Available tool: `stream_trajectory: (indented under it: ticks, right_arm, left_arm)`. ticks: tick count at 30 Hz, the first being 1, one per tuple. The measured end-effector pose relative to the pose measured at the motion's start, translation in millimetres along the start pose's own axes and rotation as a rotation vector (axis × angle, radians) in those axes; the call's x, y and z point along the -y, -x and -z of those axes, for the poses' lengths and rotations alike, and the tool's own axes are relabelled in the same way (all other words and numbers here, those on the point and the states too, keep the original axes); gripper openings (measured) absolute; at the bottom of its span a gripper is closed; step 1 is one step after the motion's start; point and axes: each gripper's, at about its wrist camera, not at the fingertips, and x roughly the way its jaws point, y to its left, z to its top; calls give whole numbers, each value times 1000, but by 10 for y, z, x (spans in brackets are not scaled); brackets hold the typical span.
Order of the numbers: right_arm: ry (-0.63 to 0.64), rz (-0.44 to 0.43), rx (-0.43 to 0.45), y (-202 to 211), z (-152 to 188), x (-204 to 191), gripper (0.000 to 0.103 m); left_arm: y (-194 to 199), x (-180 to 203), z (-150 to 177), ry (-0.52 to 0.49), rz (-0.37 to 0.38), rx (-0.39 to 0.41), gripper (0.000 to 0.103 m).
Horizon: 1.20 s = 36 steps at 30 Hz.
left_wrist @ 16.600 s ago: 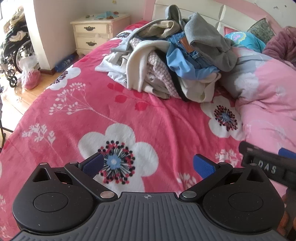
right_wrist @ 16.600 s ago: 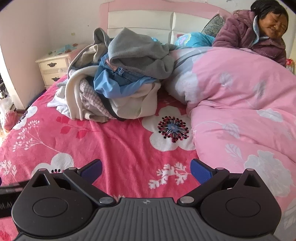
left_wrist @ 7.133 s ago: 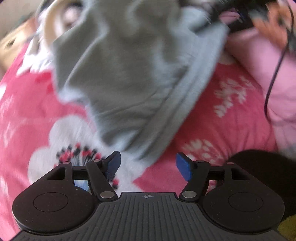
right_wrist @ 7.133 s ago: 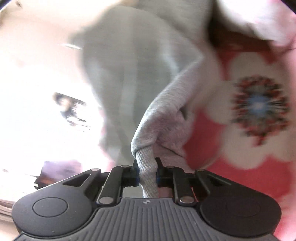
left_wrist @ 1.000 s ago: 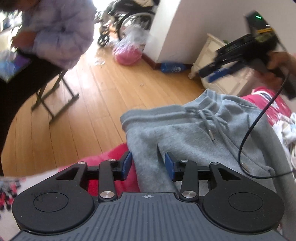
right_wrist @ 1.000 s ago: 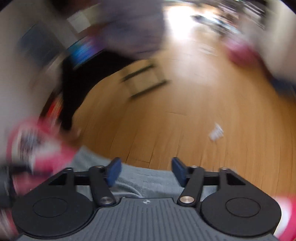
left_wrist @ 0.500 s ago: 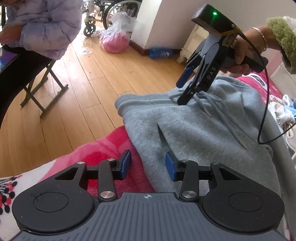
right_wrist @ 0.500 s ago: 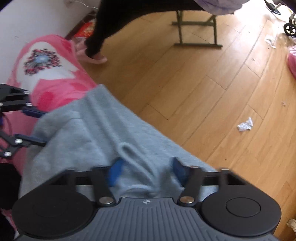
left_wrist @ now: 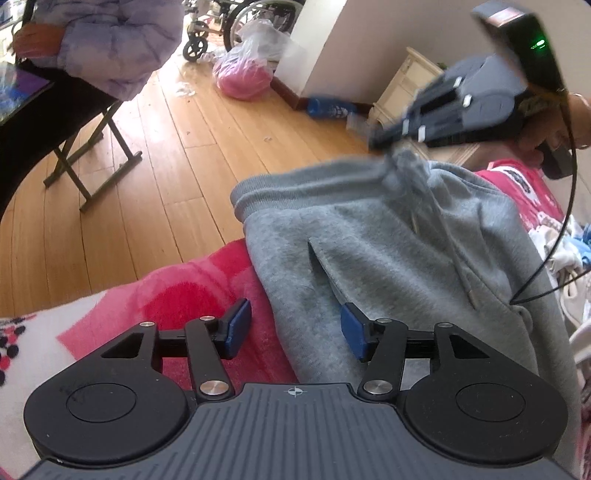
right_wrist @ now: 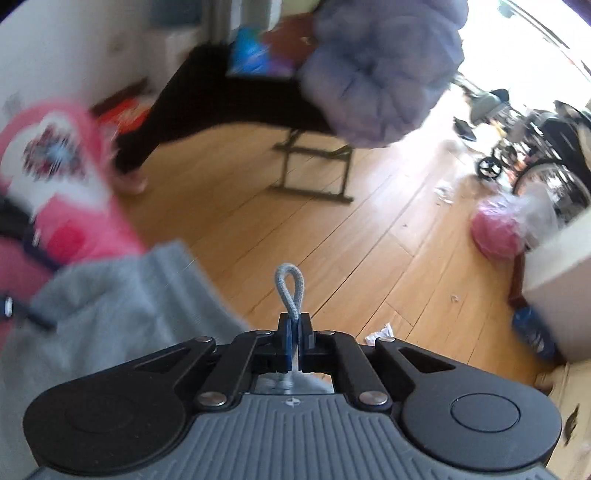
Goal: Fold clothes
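Nowhere legible writing on sweatpants (left_wrist: pixel 388 258).

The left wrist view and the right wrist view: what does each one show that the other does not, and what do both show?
Only the left wrist view: the left hand-held gripper open over the edge of the grey fleece sweatpants, their slanted pocket slit, and the cream wooden nightstand.

Only the right wrist view: the right hand-held gripper, whose jaws have just been closing, shut on a loop of the grey drawstring.

Both: the sweatpants, the wooden plank floor, the pink plastic bag, the wheelchair.
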Motion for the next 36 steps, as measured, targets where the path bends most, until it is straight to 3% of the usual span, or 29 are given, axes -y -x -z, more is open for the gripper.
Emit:
stream_trajectory:
  ticks: [4,9,13,15,17,21,22,24,27,30,31,32,33,36]
  right_arm:
    - [-17,47,53,-67,-133,94,4]
    - [2,82,18,-458,-37,-21,4]
    - [-216,43,-76,-891,211,32,5]
    - [-372,19,-98,-925,328,183,13]
    - [-549,25,-6,-638,469,400,48]
    - [-899,50,278,322,991,825,67]
    - [-946,88,294,505,1166,857,73]
    - [-1025,170,305,835,1507,904,74]
    - [-1014,305,127,933,1934,803,73]
    - [-1051,316,1,867,2298,676,67]
    - [-1060,312,-25,844,2382,635,48]
    - [-1066,308,-28,854,2443,587,28]
    - [-1073,315,-28,868,2498,546,2]
    - [-1095,444,38,1019,2564,471,1]
  left_arm:
    - [19,15,-14,21,0,-12,54]
    - [11,20,-16,23,-11,-25,54]
    - [-10,64,21,7,-37,-30,54]
    - [-16,93,35,-6,-51,-31,54]
    - [-13,121,49,-19,-64,-29,54]
    - [-7,83,46,-19,-58,-21,54]
    - [-10,65,37,-18,-55,-21,54]
    - [2,63,24,-8,-53,-24,54]
    - [28,78,5,12,-44,-27,49]
    - [38,124,8,9,-41,-24,39]
    - [37,140,10,4,-41,-23,36]
    - [28,165,16,-13,-50,-22,22]
    - [23,184,18,-29,-66,-16,2]
    - [25,203,9,-46,-116,10,0]
